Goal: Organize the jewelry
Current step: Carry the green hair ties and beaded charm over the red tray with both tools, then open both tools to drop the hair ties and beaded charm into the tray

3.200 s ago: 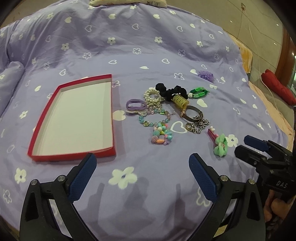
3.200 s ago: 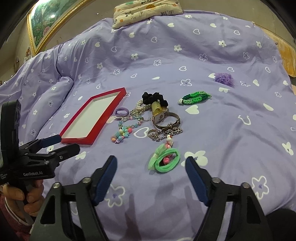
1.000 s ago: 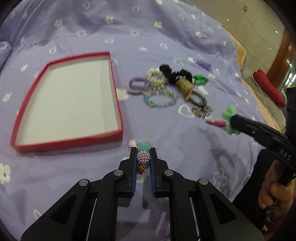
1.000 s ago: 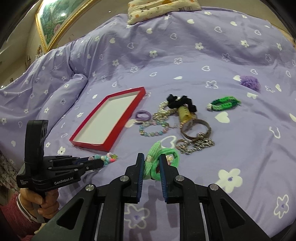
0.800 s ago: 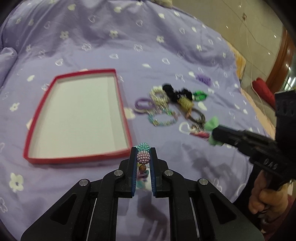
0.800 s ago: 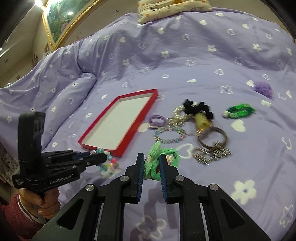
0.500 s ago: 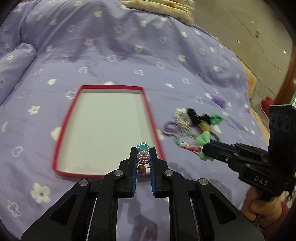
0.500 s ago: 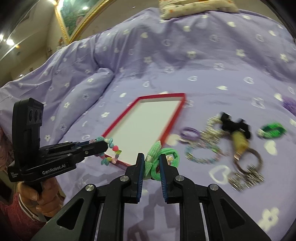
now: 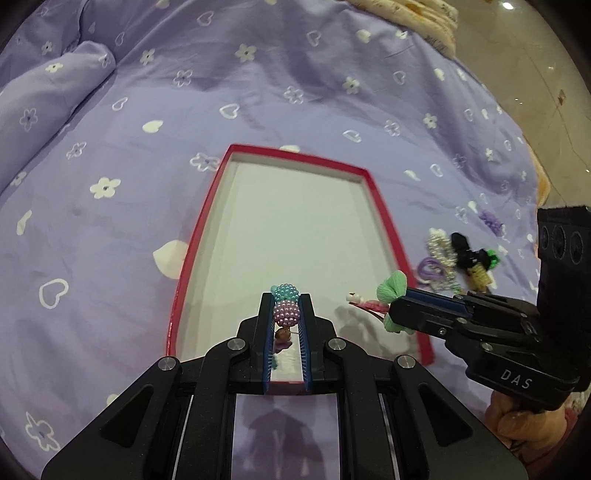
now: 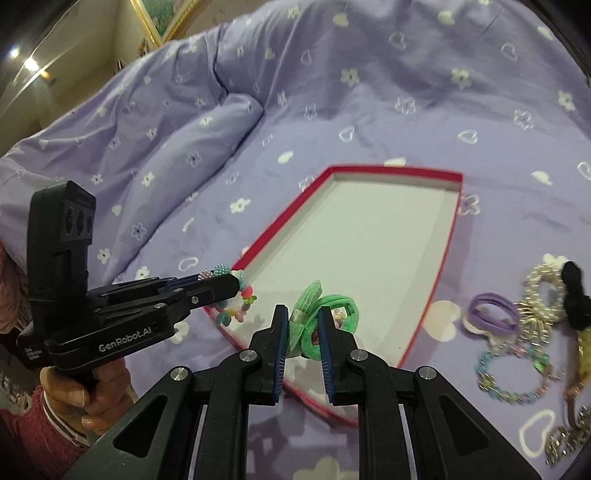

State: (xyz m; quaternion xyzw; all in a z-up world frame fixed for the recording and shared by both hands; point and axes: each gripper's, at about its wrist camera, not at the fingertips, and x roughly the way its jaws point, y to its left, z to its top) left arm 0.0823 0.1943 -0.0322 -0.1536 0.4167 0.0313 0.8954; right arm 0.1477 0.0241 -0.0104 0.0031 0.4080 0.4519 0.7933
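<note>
My left gripper (image 9: 286, 301) is shut on a beaded bracelet (image 9: 285, 312) with teal and pink bead balls, held over the near end of the red-rimmed box lid (image 9: 199, 236). My right gripper (image 10: 303, 317) is shut on a green hair tie with a bow (image 10: 325, 317), held over the lid's near end (image 10: 448, 240). In the left wrist view the right gripper (image 9: 397, 308) comes in from the right with the green bow (image 9: 393, 290). In the right wrist view the left gripper (image 10: 236, 282) holds the bracelet (image 10: 236, 308) by the lid's left rim.
More jewelry lies on the purple bedspread right of the lid: a purple hair tie (image 10: 493, 314), a pearl bracelet (image 10: 543, 291), a black scrunchie (image 10: 574, 295), a pastel bead bracelet (image 10: 511, 373) and a chain (image 10: 565, 443). A pillow (image 9: 406, 14) lies at the bed's far end.
Both grippers have carried their items left from the jewelry pile and now hang over the lid's near end. Both stay shut on their items.
</note>
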